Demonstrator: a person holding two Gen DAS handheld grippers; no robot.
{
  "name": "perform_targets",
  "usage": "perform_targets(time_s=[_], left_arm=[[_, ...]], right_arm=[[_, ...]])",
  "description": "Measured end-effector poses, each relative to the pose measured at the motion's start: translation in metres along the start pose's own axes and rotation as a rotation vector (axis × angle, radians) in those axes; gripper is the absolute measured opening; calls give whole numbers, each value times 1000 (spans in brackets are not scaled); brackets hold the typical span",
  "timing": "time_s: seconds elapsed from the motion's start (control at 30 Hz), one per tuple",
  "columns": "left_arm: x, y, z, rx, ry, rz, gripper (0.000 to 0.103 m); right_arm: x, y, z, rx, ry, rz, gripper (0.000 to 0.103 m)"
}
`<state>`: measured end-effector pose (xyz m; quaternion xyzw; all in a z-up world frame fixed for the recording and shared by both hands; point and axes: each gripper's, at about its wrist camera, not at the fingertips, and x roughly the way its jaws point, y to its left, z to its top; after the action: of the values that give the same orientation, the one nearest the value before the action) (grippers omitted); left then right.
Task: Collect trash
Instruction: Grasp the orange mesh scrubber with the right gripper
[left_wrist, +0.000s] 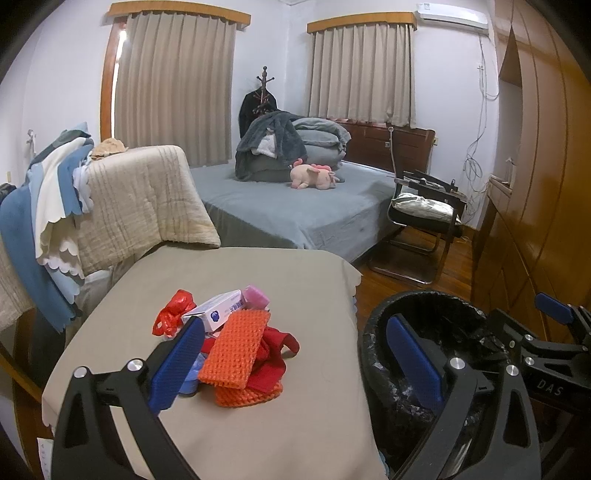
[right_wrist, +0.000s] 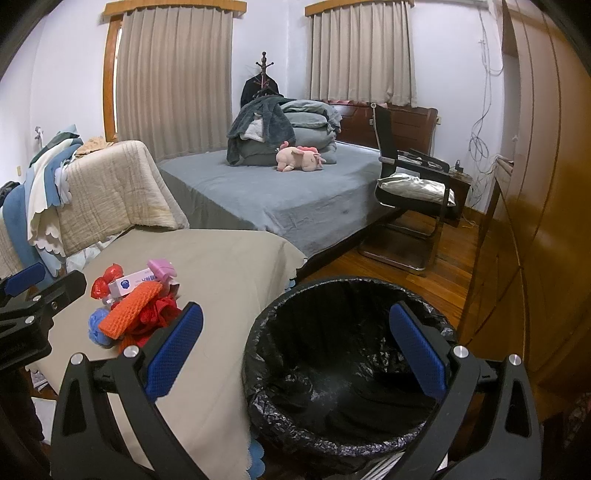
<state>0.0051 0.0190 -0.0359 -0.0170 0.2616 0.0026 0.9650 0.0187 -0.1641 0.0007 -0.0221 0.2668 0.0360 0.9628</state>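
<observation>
A pile of trash lies on the beige-covered table (left_wrist: 258, 273): an orange foam net (left_wrist: 236, 350), a red mesh (left_wrist: 275, 350), a white and blue box (left_wrist: 216, 308), a red wrapper (left_wrist: 173, 312), a pink piece (left_wrist: 256, 295) and something blue (left_wrist: 192, 373). My left gripper (left_wrist: 295, 358) is open and empty, just in front of the pile. A bin with a black liner (right_wrist: 343, 373) stands right of the table. My right gripper (right_wrist: 295, 347) is open and empty above the bin's near rim. The pile also shows in the right wrist view (right_wrist: 133, 306).
A bed (left_wrist: 295, 210) with folded bedding and a pink plush toy (left_wrist: 314, 175) lies behind the table. A black chair (left_wrist: 424, 218) stands right of it on the wood floor. A wooden wardrobe (left_wrist: 546, 166) lines the right. Draped blankets (left_wrist: 110, 206) hang at left.
</observation>
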Motion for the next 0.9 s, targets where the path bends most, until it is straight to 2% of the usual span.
perform_targets(time_s=[0.27, 0.63, 0.9], left_arm=[[-4, 1, 2, -6, 2, 22, 97], [5, 67, -3, -61, -2, 187, 97], [20, 111, -13, -107, 6, 262, 97]], right_arm=[[16, 11, -10, -8, 4, 12, 98], [62, 54, -3, -27, 48, 104, 98], [103, 103, -3, -54, 103, 179, 98]])
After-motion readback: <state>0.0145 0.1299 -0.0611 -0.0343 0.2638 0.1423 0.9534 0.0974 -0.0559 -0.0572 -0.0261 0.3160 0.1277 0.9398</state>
